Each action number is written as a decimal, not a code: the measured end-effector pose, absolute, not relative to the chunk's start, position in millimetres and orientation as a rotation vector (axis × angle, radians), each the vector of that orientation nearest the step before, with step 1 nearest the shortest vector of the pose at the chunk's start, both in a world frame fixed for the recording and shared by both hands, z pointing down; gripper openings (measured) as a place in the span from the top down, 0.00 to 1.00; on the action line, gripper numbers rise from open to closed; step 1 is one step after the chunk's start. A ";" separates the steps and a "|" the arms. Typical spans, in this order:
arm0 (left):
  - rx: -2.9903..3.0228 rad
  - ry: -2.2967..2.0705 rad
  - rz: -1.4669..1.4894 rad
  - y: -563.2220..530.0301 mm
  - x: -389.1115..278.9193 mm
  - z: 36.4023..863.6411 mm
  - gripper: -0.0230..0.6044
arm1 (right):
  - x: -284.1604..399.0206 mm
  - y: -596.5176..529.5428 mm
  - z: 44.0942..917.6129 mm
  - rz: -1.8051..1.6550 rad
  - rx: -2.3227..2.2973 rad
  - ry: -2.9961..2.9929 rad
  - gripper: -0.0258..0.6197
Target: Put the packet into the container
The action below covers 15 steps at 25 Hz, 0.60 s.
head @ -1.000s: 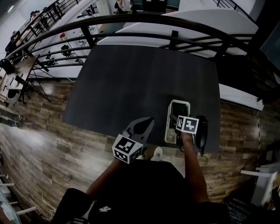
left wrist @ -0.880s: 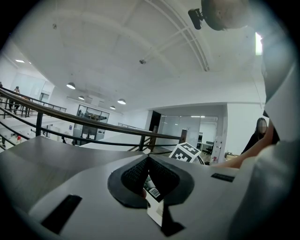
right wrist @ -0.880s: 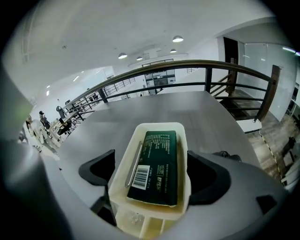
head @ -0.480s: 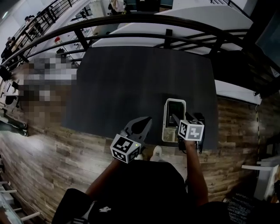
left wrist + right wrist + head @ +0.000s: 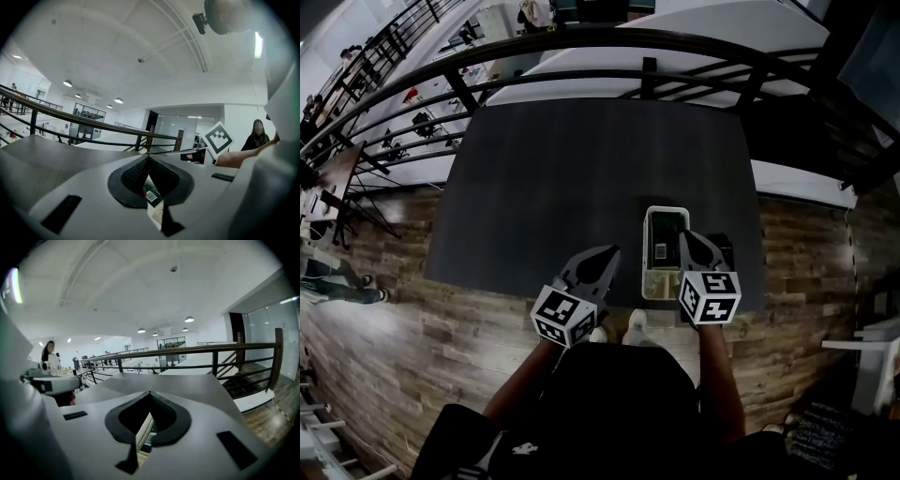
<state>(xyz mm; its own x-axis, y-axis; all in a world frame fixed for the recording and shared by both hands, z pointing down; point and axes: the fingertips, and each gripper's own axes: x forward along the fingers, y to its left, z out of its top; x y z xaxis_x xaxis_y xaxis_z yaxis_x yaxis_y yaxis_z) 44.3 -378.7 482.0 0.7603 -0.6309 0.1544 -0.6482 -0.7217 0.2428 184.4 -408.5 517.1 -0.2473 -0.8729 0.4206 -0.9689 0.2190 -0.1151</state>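
The dark desk carries a white rectangular container near its front edge. The left gripper hovers just left of the container, its fingers pressed together on nothing. The right gripper sits at the container's right wall, its fingers closing fully, with nothing between them. The green packet lies inside the container, so the task looks done. Only backing away seems left.

The dark table carries 1 container and, seemingly, a black object.
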 end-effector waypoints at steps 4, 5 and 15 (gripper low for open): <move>2.690 -0.982 0.078 -379.6 51.0 476.4 0.95 | 175.9 -398.4 492.4 0.492 1.736 -2.347 0.96; 2.693 -0.979 0.073 -379.9 52.7 474.4 0.95 | 174.6 -396.2 486.6 0.477 1.744 -2.371 0.96; 2.740 -0.948 0.049 -383.2 64.1 462.1 0.95 | 159.8 -372.7 459.2 0.307 1.779 -2.525 0.96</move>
